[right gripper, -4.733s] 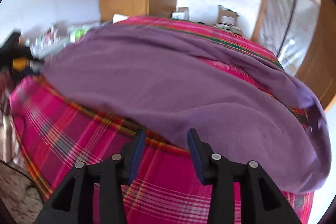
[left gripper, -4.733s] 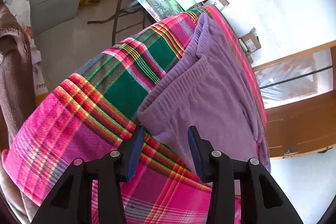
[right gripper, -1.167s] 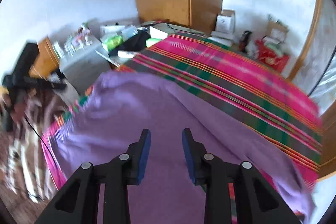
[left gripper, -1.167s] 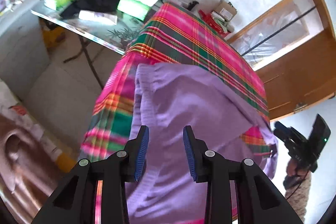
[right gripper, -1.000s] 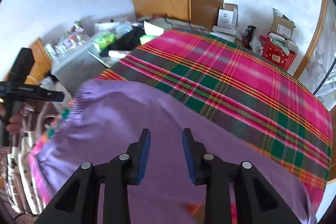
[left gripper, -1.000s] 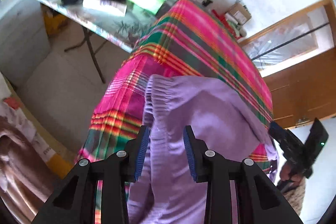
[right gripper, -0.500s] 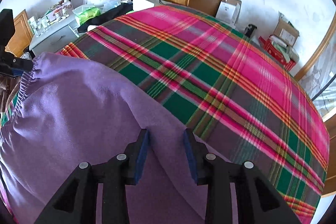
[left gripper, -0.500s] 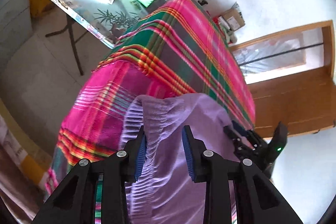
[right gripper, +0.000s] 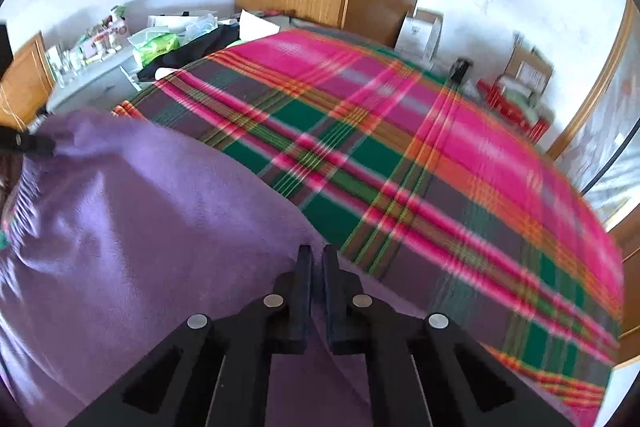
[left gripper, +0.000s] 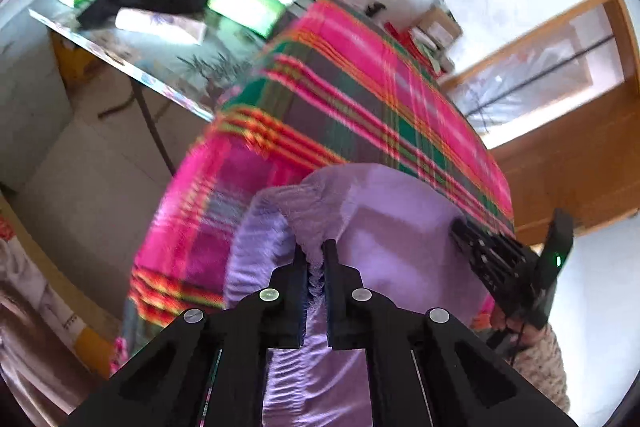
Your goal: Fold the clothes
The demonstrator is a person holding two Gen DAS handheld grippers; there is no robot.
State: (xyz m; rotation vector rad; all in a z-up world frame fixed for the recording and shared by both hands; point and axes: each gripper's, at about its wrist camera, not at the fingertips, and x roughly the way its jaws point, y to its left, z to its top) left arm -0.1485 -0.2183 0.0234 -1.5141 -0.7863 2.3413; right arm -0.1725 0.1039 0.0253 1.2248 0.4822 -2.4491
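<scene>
Garment (right gripper: 132,211) lies on blanket (right gripper: 400,147), beside table (left gripper: 168,55).

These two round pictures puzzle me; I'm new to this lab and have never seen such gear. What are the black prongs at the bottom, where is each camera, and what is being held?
No robot here: a person holds a hand tool with two black fingers in each hand, and a wide-angle camera on each tool looks along them. One picture comes from the left gripper, the other from the right gripper; the right gripper also shows at the right edge of the left picture. A bed with a bright plaid blanket carries a purple garment. Both grippers are shut on that garment: the left pinches its gathered, ribbed edge, the right a smooth edge. Beside the bed stands a cluttered glass table.
</scene>
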